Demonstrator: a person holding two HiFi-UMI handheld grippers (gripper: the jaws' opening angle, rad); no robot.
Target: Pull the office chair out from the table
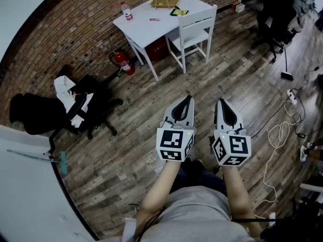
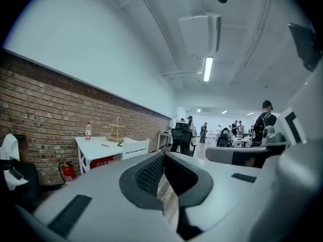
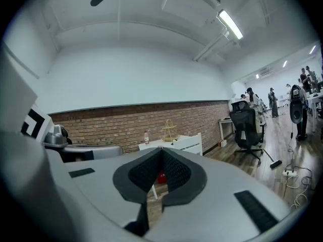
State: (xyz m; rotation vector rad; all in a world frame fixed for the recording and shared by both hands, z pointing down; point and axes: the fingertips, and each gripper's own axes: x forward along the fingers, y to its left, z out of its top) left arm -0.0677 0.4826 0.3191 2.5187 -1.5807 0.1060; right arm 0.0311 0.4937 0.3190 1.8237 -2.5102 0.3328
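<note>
2 hand-held grippers, both closed and empty, over a wood floor, well apart from the office chair.
head view: left gripper (image 1: 189,100) and right gripper (image 1: 222,103) sit side by side, jaws together, holding nothing; the black office chair (image 1: 275,11) stands at top right, a white table (image 1: 151,16) ahead. left gripper view: jaws meet, the office chair (image 2: 181,134) far off beyond the table. right gripper view: jaws meet, the office chair (image 3: 247,127) at right beside a desk (image 3: 224,122).
</note>
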